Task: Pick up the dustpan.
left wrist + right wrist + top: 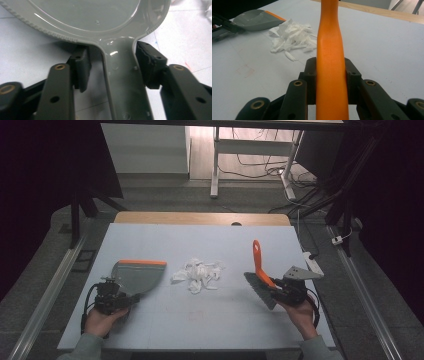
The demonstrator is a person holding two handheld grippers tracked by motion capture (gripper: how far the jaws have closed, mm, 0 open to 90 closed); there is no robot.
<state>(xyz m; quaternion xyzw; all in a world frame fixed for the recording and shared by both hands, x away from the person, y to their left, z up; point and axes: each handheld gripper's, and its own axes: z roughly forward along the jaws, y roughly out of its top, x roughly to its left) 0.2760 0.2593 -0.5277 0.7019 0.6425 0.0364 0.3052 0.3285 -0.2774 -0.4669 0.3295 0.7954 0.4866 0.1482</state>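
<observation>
A grey dustpan [137,275] with an orange lip lies flat at the table's left. Its handle [122,82] runs between the jaws of my left gripper [131,299] [111,57]. The right pad [147,62] touches the handle's edge, while a gap of bare table separates the left pad [82,67] from it. My right gripper [275,290] [330,67] is shut on the orange handle [329,37] of a brush [258,262], held tilted with its grey bristles [260,292] low. A heap of white paper scraps [197,274] [292,37] lies between the two tools.
The pale table [200,320] has a wooden strip [200,218] along its far edge. A white power strip [312,262] lies at the right edge. Desk legs and cables stand on the floor beyond. From the right gripper view the dustpan [254,18] lies at far left.
</observation>
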